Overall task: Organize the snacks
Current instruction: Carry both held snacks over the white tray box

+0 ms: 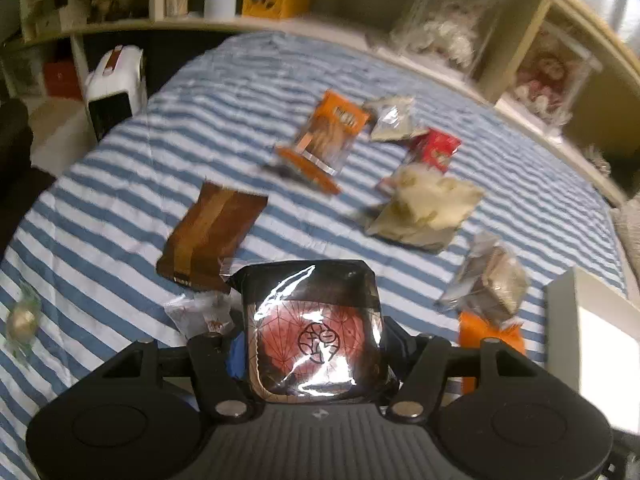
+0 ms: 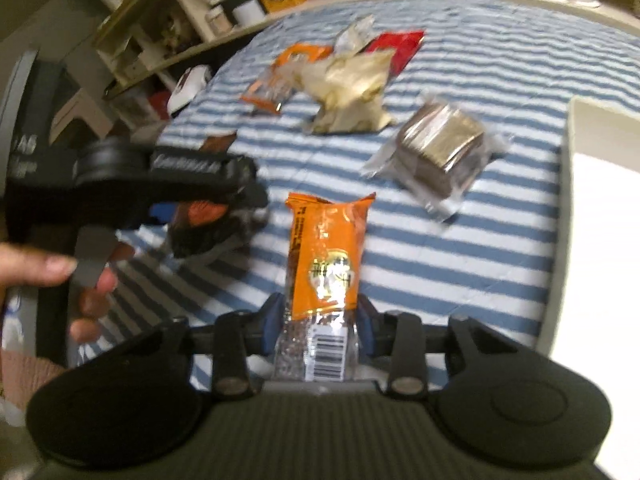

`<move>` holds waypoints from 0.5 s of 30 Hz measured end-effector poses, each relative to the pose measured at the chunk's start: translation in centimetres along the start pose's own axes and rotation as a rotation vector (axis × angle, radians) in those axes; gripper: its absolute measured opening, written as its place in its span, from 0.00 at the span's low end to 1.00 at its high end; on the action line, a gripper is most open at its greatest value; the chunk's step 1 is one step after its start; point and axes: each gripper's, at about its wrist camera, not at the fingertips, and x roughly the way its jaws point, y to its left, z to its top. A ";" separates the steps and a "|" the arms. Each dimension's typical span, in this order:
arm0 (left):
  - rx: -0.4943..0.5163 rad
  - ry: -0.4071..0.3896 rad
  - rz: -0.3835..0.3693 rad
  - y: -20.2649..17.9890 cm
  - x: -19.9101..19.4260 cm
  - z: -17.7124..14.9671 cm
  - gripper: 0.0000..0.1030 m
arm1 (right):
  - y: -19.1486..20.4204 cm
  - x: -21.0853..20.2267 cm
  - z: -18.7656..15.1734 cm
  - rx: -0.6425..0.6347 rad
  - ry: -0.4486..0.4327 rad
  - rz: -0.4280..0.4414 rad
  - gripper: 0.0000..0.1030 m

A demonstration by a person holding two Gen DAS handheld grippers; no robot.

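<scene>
Snacks lie scattered over a blue-and-white striped cloth (image 1: 120, 200). From the left wrist, the left gripper (image 1: 314, 344) clamps a black packet with a red web pattern (image 1: 314, 332); beyond it lie a brown wrapper (image 1: 212, 236), an orange bag (image 1: 324, 136), a red pouch (image 1: 434, 148), a pale crumpled bag (image 1: 428, 208) and a clear-wrapped block (image 1: 488, 280), with a small round candy (image 1: 22, 322) at the left edge seen only here. From the right wrist, the right gripper (image 2: 320, 320) is closed narrowly on an orange bar (image 2: 328, 256), its barcode end nearest the camera; a hand (image 2: 60, 276) holding the left gripper shows here alone. A white box (image 2: 600, 200) sits at the right. Cluttered shelves (image 1: 200, 4) line the room behind.
</scene>
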 end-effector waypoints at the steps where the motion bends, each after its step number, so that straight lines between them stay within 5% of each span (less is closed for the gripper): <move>1: 0.008 -0.011 -0.006 -0.1 -0.6 0.0 0.63 | -0.1 -0.5 0.2 0.004 -0.018 -0.006 0.42; 15: 0.103 -0.110 -0.102 -3.3 -7.6 -1.8 0.63 | -1.5 -7.5 2.2 0.009 -0.210 -0.047 0.42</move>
